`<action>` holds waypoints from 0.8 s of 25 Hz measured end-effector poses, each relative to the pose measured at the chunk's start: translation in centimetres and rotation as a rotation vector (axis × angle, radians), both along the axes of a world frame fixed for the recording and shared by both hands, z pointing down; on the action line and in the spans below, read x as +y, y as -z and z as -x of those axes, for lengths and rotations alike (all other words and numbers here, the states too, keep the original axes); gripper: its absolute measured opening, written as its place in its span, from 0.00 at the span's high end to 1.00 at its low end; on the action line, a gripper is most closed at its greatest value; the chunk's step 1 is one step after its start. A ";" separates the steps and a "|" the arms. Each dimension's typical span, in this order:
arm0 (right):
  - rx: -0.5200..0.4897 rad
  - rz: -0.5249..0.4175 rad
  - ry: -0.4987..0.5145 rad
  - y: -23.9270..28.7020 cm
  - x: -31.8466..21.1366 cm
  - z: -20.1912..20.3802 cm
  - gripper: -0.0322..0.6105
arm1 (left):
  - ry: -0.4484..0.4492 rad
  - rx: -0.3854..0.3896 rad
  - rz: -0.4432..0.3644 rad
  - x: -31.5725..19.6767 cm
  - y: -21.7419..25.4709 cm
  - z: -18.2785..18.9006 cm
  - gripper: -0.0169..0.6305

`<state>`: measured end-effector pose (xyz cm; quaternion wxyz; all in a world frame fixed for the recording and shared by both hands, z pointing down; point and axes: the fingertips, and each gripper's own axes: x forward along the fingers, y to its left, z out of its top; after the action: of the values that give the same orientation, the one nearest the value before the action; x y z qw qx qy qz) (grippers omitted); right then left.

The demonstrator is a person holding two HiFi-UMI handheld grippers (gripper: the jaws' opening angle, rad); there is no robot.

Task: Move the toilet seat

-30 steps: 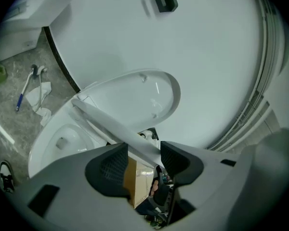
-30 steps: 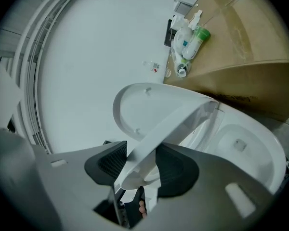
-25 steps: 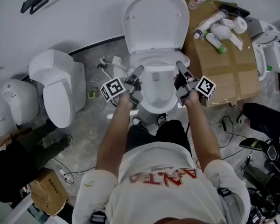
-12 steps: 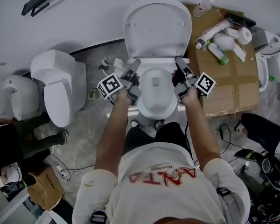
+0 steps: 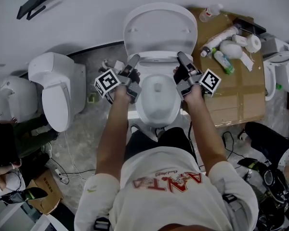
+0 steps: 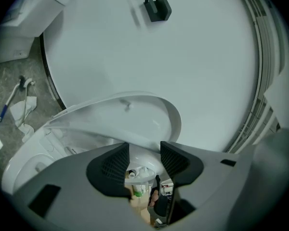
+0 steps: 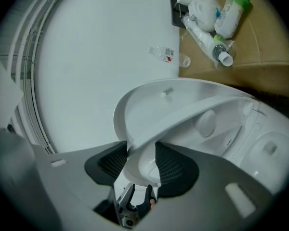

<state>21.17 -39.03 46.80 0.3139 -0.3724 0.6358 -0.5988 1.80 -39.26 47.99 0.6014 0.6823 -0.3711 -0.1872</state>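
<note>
A white toilet stands before me with its seat [image 5: 160, 28] tilted up over the bowl [image 5: 156, 110]. In the head view my left gripper [image 5: 133, 61] is at the seat's left lower edge and my right gripper [image 5: 181, 57] is at its right lower edge. In the left gripper view the seat's [image 6: 130, 124] rim runs down into the left gripper [image 6: 144, 154] and fills the gap between the pads. The right gripper [image 7: 140, 153] has the seat's [image 7: 183, 100] edge pinched between its ribbed pads.
Two more white toilets [image 5: 58, 88] stand on the floor at the left, and another [image 5: 279, 64] at the far right. A cardboard box [image 5: 233, 88] beside the bowl carries bottles and tubes [image 5: 222, 57]. Cables lie on the floor; a person's legs [image 5: 14, 143] are at the left.
Both grippers have moved away from me, from beside the bowl's rim up to the lower sides of the raised seat. The seat looks foreshortened compared with before.
</note>
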 end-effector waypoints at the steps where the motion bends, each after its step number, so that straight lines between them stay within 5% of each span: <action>1: -0.002 0.003 -0.002 0.0 -0.5 -0.1 0.66 | -0.003 0.000 0.005 -0.5 0.0 -0.1 0.66; 20: -0.047 0.015 -0.020 -0.1 -6.5 -0.6 0.66 | 0.004 -0.057 -0.007 -6.2 -0.1 -0.7 0.66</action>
<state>21.82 -45.49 46.91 0.3317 -0.3669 0.6200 -0.6091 2.51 -45.46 48.04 0.5875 0.6888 -0.3891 -0.1702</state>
